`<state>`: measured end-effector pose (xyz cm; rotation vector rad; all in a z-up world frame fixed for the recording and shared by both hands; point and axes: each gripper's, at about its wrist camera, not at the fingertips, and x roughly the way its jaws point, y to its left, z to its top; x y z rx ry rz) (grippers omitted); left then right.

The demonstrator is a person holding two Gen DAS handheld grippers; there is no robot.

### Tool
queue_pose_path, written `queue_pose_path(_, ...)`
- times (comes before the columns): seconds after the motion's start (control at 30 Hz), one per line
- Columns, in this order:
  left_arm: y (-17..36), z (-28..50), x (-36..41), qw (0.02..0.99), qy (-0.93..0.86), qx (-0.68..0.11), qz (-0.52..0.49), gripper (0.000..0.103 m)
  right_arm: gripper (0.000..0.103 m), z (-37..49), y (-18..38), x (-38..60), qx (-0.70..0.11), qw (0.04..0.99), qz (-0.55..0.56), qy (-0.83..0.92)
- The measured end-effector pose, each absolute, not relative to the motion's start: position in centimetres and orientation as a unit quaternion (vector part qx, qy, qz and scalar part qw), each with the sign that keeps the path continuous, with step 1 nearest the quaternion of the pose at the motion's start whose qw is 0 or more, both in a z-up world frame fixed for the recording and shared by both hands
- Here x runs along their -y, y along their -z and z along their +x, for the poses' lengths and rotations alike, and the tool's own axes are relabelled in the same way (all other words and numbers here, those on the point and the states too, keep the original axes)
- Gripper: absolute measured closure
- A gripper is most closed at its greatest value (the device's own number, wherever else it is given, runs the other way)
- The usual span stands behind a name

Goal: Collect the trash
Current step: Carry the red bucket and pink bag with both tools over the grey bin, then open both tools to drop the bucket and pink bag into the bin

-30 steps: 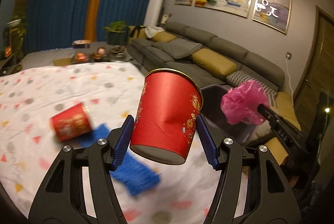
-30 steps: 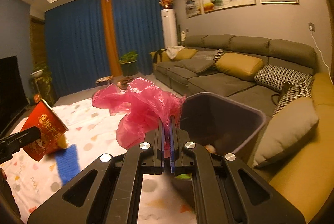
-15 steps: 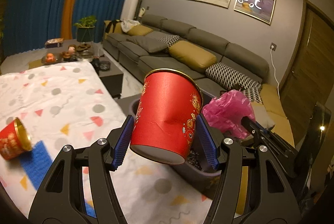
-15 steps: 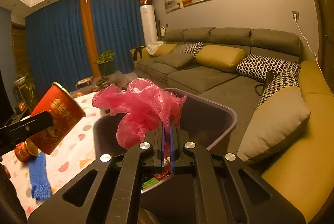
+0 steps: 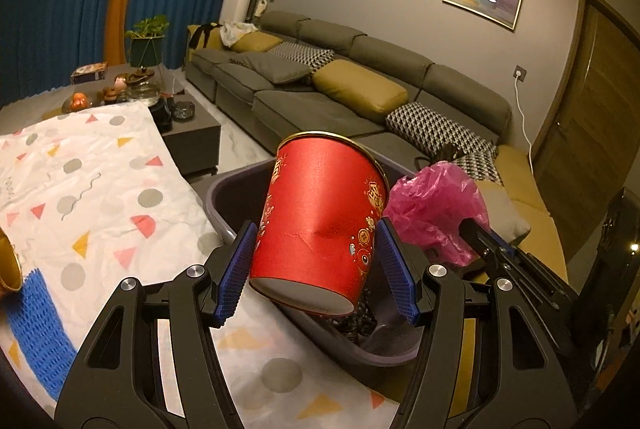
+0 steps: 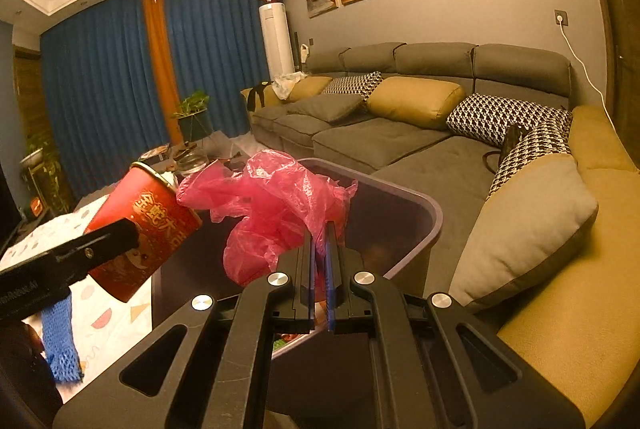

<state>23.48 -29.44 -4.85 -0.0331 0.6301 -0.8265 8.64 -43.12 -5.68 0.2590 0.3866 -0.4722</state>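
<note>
The gray bin (image 5: 224, 205) now fills more of both views than a second ago, at 6 o'clock under both tongs. The left tongs (image 5: 316, 265) are still clenched on the red cup (image 5: 320, 225), now above the bin's near edge. The right tongs (image 6: 319, 261) still pinch the pink bag (image 6: 276, 209) over the bin, at 3 o'clock from the cup.

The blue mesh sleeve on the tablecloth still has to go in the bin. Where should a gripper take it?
Judging by its pose, take the blue mesh sleeve across its narrow width, coming straight down from above. It lies flat and limp on the tablecloth, so closing on the middle should bunch the soft netting between the fingers.
</note>
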Motion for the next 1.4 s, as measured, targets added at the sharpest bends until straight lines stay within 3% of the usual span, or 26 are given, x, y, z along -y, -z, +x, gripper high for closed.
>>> queue_pose_path(1.07,6.5,24.0,31.2,0.851,0.406,-0.332,-0.014,0.042,0.098,10.0,6.2,43.4,-0.206,0.945,0.129,0.220)
queue_pose_path(1.27,6.5,24.3,29.7,0.854,0.398,-0.333,-0.026,0.027,0.098,10.3,6.0,43.2,-0.212,0.944,0.129,0.217)
queue_pose_path(1.3,6.5,24.2,29.4,0.856,0.395,-0.332,-0.028,0.024,0.096,10.3,6.0,43.2,-0.211,0.945,0.129,0.216)
queue_pose_path(1.4,6.1,24.0,27.9,0.866,0.380,-0.323,-0.033,0.015,0.067,10.1,5.9,43.1,-0.204,0.946,0.129,0.217)
